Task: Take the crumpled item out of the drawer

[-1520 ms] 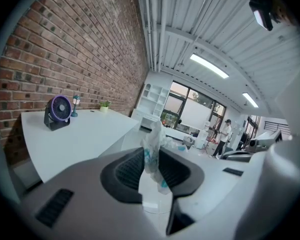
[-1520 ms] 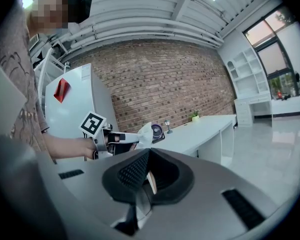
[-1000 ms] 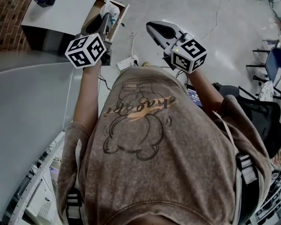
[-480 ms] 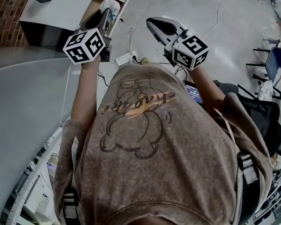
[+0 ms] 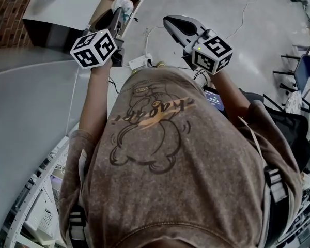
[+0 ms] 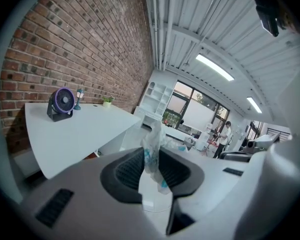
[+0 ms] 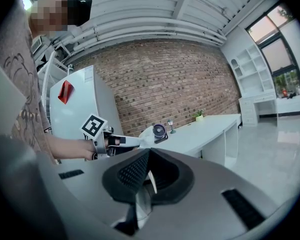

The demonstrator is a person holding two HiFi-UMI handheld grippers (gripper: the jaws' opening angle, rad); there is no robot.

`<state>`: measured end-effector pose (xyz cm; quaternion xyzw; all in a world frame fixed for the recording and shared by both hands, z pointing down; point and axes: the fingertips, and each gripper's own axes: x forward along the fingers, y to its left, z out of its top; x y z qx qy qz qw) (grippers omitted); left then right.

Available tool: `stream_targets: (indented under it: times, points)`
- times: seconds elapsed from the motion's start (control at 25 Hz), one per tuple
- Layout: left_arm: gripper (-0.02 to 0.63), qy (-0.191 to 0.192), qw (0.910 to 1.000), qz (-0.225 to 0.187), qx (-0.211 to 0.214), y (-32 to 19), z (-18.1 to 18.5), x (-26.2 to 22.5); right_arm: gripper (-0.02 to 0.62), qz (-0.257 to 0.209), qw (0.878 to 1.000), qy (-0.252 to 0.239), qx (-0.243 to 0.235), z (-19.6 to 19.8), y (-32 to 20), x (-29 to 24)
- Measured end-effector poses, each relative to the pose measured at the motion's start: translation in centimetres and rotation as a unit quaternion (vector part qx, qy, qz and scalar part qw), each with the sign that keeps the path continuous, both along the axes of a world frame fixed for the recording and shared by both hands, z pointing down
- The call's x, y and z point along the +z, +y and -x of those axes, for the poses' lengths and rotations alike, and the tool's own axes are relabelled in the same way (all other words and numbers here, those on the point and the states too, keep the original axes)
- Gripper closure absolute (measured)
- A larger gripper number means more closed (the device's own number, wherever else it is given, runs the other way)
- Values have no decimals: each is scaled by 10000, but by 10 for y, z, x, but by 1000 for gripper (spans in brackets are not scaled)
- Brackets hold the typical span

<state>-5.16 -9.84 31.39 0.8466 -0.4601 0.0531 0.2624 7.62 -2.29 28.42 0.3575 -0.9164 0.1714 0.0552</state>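
Crumpled item point(image 6: 153, 143) (white, flecked with blue) is pinched between the left gripper's point(image 6: 152, 170) jaws, its lower end hidden behind the pads. The open drawer point(image 5: 135, 8) beneath that gripper is mostly covered, with bare floor point(image 5: 222, 4) to its right. The right gripper point(image 7: 147, 160), jaws together on nothing, hangs well apart.

**Crumpled item and drawer**

Crumpled item point(image 6: 152, 151): a thin white wad with blue print, scrunched and standing upright. It is pinched between the jaws of the left gripper point(image 6: 151, 170), over the drawer's opening.

Drawer point(image 5: 132, 17): pulled open, with pale wooden side walls.
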Motion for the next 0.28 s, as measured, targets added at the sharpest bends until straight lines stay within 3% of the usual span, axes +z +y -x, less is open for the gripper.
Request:
stream_targets:
  times: [0.28]
  points:
    - [515,34,10000,40,-60,-2,6,1,598,18,10000,-6,-47,4,-5,1]
